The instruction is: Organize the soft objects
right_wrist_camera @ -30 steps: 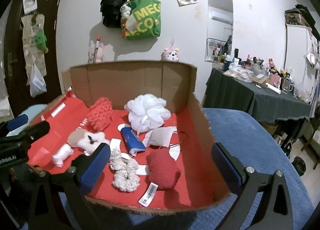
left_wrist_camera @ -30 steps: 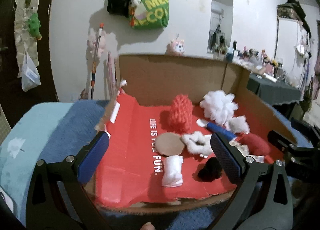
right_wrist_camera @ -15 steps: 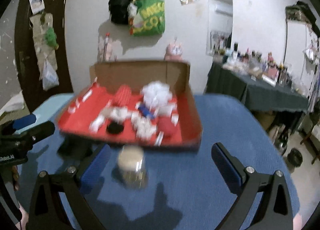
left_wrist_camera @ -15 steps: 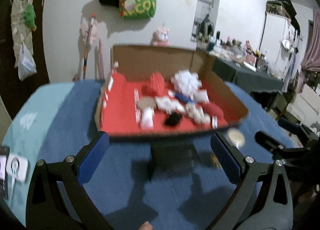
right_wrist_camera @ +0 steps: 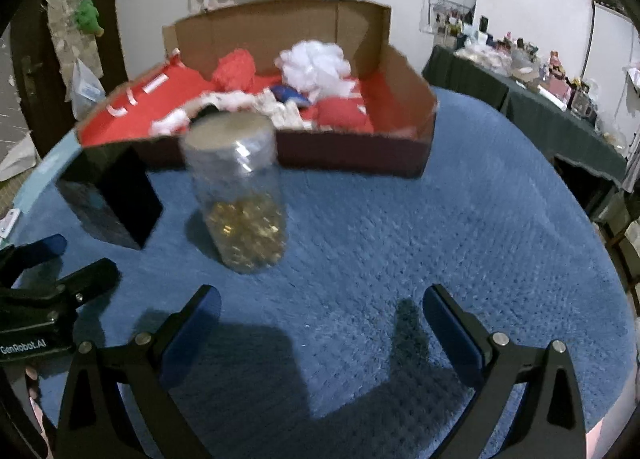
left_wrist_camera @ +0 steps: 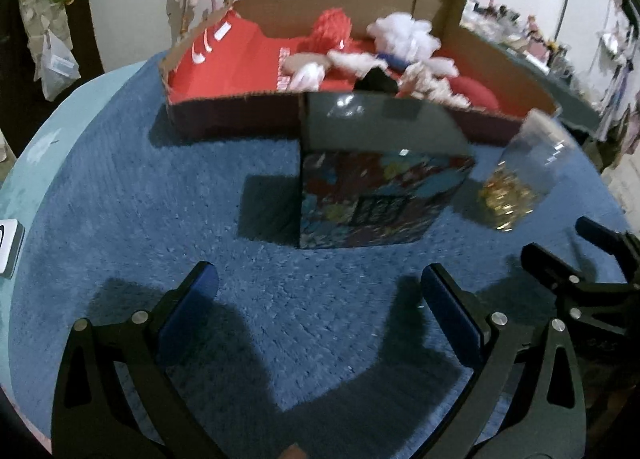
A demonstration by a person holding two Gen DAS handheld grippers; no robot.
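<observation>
Both pairs of tongs are held low over a blue textured cloth [right_wrist_camera: 400, 227] that covers the surface, and both are spread wide with nothing between the blue pads. The left tongs [left_wrist_camera: 320, 299] are pointed at a dark box with a colourful printed front [left_wrist_camera: 376, 199], which stands upright on the cloth just in front of a cardboard tray [left_wrist_camera: 240, 115]. The right tongs [right_wrist_camera: 320, 311] are seen with a clear plastic jar [right_wrist_camera: 236, 195] ahead and slightly left of them — the jar stands upright, a layer of small golden pieces filling its lower part and a flat lid closing the top.

The soft objects are all gathered inside the cardboard tray, whose floor is lined in red. In the right wrist view a white fluffy pouf [right_wrist_camera: 316, 63] is seen at the back, with a red knitted piece [right_wrist_camera: 236, 67] to its left, a blue item [right_wrist_camera: 290, 95] in front of it, and a red cushion-like piece [right_wrist_camera: 344, 115] near the front right corner. Several pale, crumpled soft pieces [right_wrist_camera: 240, 103] are spread across the middle; blur keeps them from being told apart. A small black item [left_wrist_camera: 376, 79] is visible in the left wrist view, just behind the dark box.

The left tongs also appear at the left edge of the right wrist view, beside the dark box.
</observation>
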